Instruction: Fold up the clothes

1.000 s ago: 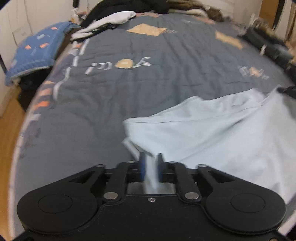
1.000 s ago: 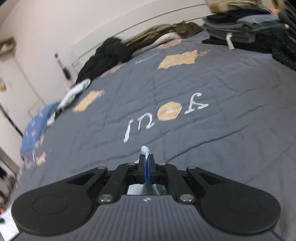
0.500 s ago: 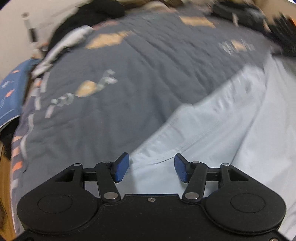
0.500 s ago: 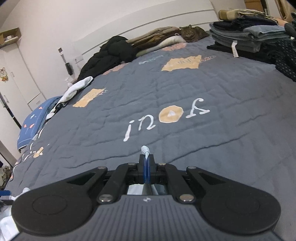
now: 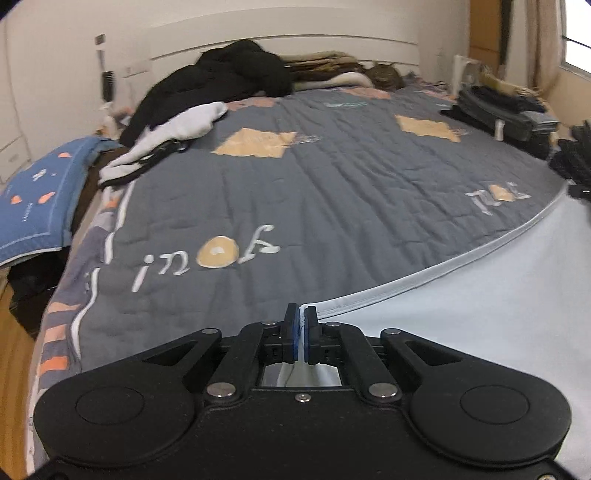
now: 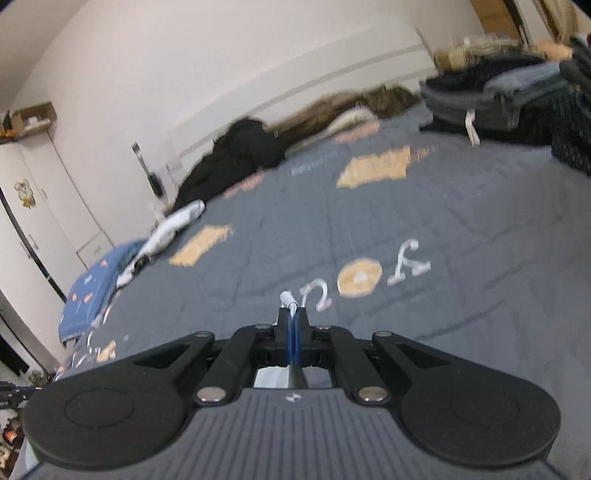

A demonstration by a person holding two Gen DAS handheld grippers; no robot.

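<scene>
Grey quilted bed (image 5: 332, 192) fills both views. Left hand-held gripper (image 5: 300, 325) pinches the pale blue garment's (image 5: 480, 332) hem, which runs toward the frame's upper right. Right hand-held gripper (image 6: 291, 314) is clamped on a pale fabric corner (image 6: 287, 298).

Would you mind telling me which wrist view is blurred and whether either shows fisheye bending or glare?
Left wrist view: fairly sharp, fisheye bows the white headboard, bright window blows out top right. Right wrist view: motion blur smears the grey quilted bedspread and the stack of folded dark clothes; only the right gripper stays crisp.
</scene>
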